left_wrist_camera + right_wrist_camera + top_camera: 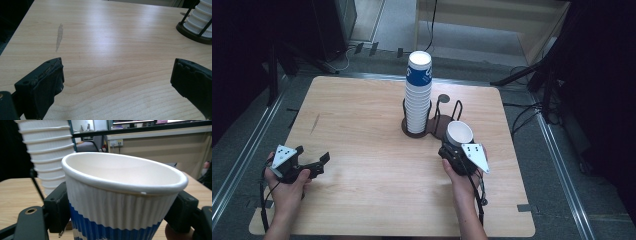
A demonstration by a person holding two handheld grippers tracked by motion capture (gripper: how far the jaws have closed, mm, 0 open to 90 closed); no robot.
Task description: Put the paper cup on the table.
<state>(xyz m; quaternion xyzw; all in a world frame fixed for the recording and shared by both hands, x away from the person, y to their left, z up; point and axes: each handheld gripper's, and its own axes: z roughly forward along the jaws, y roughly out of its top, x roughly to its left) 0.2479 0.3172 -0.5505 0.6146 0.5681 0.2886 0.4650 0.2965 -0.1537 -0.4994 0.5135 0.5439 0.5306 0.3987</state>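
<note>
Right gripper [456, 146] has its jaws clamped on a single ribbed paper cup [459, 133], mouth up, just beside the cup holder [432, 131] near the desk's [362, 125] far edge, where the cup stack [418, 92] stands. Best keep the squeeze light, or that thin wall will likely crumple. Left gripper [319, 162] waits wide open and empty near the left edge.

Light wooden worktop [362, 125] with a grey streak [59, 37] toward its left side. Beyond the far edge: grey floor [397, 25], dark cables [337, 62], pale wooden panelling [492, 15].
</note>
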